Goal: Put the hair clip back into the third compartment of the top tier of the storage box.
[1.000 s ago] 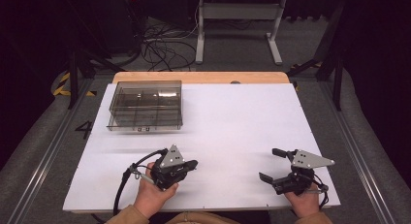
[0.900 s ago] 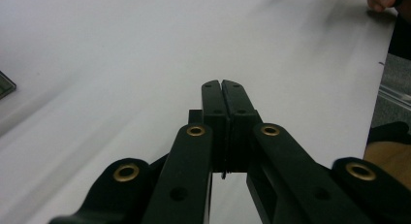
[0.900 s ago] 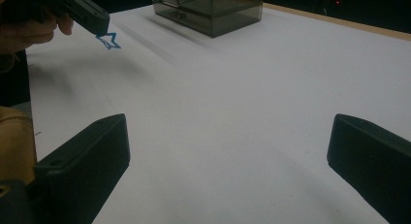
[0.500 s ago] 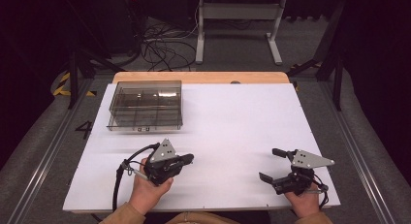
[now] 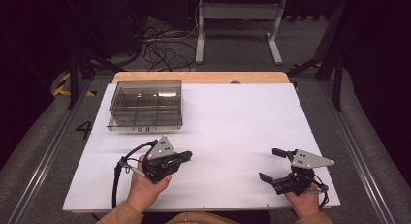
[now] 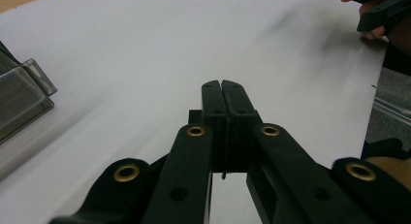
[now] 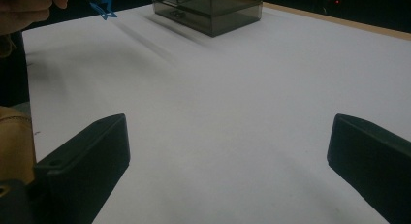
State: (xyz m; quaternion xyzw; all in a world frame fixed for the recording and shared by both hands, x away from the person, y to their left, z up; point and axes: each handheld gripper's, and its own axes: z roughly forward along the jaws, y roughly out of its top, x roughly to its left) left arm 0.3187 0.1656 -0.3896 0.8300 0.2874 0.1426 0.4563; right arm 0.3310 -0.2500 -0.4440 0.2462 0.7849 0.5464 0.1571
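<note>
Box (image 5: 145,105): smoky clear plastic, rectangular, with compartments.
Table (image 5: 232,122): flat, matte white.
Left gripper (image 6: 222,85): jaws pressed together, empty.
Right gripper (image 5: 273,165): jaws wide apart, empty.

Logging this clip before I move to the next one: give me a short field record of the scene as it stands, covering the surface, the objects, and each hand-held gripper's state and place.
surface: white table
objects: one smoky clear box, far left of the table, resting flat
left hand-held gripper: jaws shut, empty, low at the near left, pointing right
right hand-held gripper: jaws wide open, empty, at the near right edge
contact: neither gripper touches the box
box contents: cannot tell
</note>
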